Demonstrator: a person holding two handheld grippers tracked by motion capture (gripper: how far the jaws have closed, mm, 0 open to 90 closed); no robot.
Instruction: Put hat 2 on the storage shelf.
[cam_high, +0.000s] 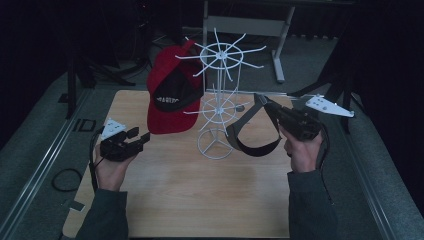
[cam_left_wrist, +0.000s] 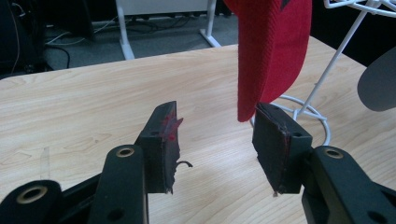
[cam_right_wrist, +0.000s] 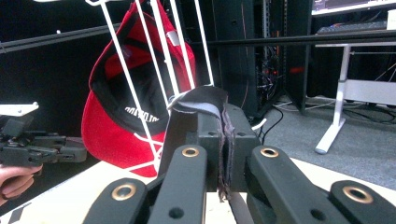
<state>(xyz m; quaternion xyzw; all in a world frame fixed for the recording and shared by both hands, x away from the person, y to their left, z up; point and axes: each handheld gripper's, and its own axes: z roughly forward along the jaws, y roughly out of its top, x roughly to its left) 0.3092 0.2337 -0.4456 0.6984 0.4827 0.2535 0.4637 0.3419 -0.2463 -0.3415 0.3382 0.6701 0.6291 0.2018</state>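
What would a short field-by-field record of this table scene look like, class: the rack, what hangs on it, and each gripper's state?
rack: white wire display rack standing on the light wooden table
hanging item: red cap with black lining, on a rack arm
right gripper: shut on a dark grey visor with black strap
left gripper: open, nothing between the jaws, near the cap's lower edge

Wooden table (cam_high: 180, 200) bears a white wire rack (cam_high: 216, 97) (round-footed)
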